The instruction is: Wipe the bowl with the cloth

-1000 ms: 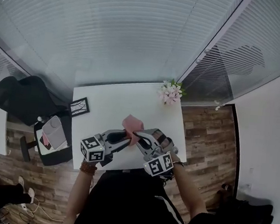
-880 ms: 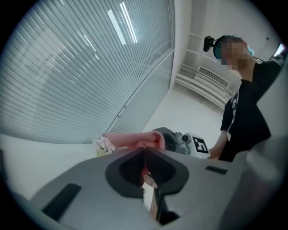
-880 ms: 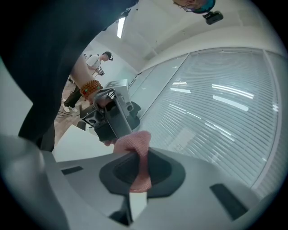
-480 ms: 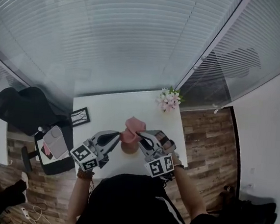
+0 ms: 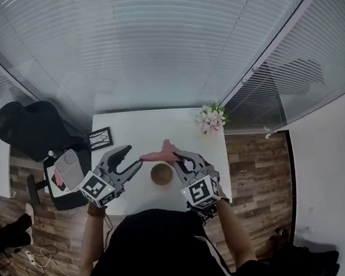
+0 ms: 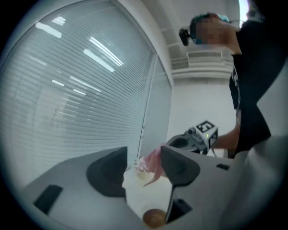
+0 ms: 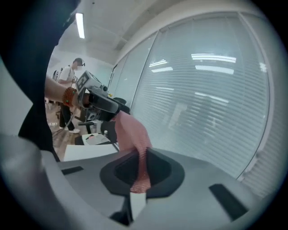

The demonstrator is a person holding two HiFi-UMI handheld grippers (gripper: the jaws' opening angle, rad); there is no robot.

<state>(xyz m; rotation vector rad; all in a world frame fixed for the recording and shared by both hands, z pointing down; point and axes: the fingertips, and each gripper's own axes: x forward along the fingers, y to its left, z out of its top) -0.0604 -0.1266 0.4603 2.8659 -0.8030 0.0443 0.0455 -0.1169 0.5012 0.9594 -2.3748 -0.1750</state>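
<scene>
A small brown bowl [image 5: 162, 174] stands upright on the white table [image 5: 131, 127], near its front edge; the left gripper view shows it low, bowl [image 6: 154, 217]. A pink cloth [image 5: 158, 156] hangs stretched above the bowl's far side, and my right gripper [image 5: 178, 158] is shut on one end of it. In the right gripper view the cloth [image 7: 132, 132] runs up from the pinched jaws [image 7: 139, 173]. My left gripper [image 5: 131, 156] is to the left of the bowl, apart from it. Its jaws have just been opening and stand wide with nothing between them [image 6: 144, 157].
A pot of pink and white flowers [image 5: 209, 118] sits at the table's far right corner. A framed picture [image 5: 98, 138] lies at the left edge. A black chair [image 5: 28, 128] and a low stand with papers [image 5: 66, 169] are left of the table. Blinds cover the glass walls behind.
My left gripper has drawn away to the left from the cloth and bowl and opened. The bowl now shows uncovered on the table. The right gripper keeps hold of the cloth, now stretched out.
</scene>
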